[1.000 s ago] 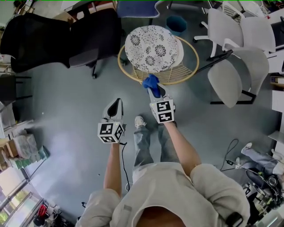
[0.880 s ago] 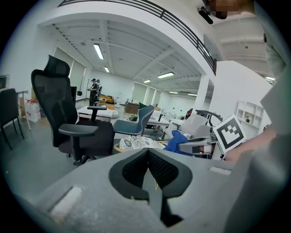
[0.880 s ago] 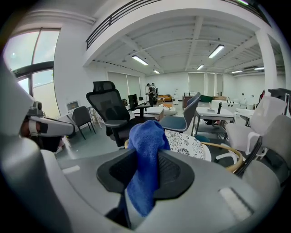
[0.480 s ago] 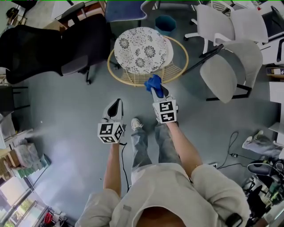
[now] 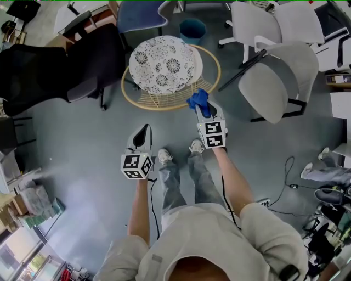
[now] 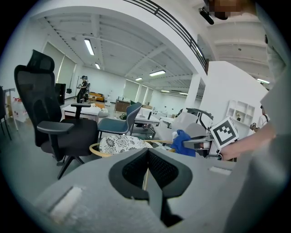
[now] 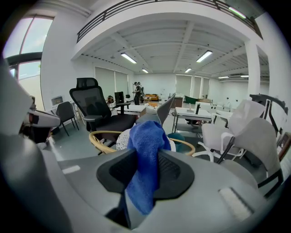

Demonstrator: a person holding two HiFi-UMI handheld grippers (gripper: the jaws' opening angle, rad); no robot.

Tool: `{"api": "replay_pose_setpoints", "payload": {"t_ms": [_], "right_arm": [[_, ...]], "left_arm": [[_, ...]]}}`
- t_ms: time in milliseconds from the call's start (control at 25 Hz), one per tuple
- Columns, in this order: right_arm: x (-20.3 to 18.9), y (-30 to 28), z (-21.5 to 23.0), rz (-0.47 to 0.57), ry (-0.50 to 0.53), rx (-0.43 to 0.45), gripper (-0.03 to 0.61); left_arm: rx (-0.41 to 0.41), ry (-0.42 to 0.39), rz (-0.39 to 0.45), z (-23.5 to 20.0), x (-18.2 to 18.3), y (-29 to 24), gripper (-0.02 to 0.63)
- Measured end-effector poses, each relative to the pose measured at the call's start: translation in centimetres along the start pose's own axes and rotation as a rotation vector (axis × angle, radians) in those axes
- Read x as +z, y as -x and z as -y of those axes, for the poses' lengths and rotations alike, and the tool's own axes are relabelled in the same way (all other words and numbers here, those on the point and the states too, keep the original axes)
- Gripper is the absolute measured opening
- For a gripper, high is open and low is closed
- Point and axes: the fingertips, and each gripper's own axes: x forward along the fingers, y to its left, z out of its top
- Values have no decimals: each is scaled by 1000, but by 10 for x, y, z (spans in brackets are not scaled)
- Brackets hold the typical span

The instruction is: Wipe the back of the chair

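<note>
A round rattan chair (image 5: 210, 81) with a white patterned cushion (image 5: 163, 64) stands on the floor ahead of me. My right gripper (image 5: 202, 107) is shut on a blue cloth (image 5: 198, 100) and hovers just outside the chair's near right rim; whether the cloth touches the rim I cannot tell. In the right gripper view the cloth (image 7: 145, 141) hangs between the jaws, with the chair's rim (image 7: 97, 137) behind it. My left gripper (image 5: 143, 130) is shut and holds nothing, low and to the left, away from the chair. Its view shows the chair (image 6: 105, 149) and the cloth (image 6: 181, 140).
A black office chair (image 5: 66, 60) stands at the left and a blue chair (image 5: 140, 13) behind. White office chairs (image 5: 274, 71) crowd the right. A teal bin (image 5: 192, 27) sits behind the rattan chair. Cables (image 5: 285, 181) lie on the floor at right. My feet (image 5: 178, 153) are near the chair.
My right gripper with the blue cloth has shifted right along the chair's near rim. The view has swung so the chair sits further left. The left gripper has stayed put.
</note>
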Motion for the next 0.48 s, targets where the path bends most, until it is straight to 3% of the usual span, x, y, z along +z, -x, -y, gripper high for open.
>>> {"api": "replay_pose_setpoints", "payload": {"t_ms": [480], "right_arm": [[-19,3,51,-6,6,-38,107]], "left_arm": [[-12,-1,-16,24,-15,-23,3]]}}
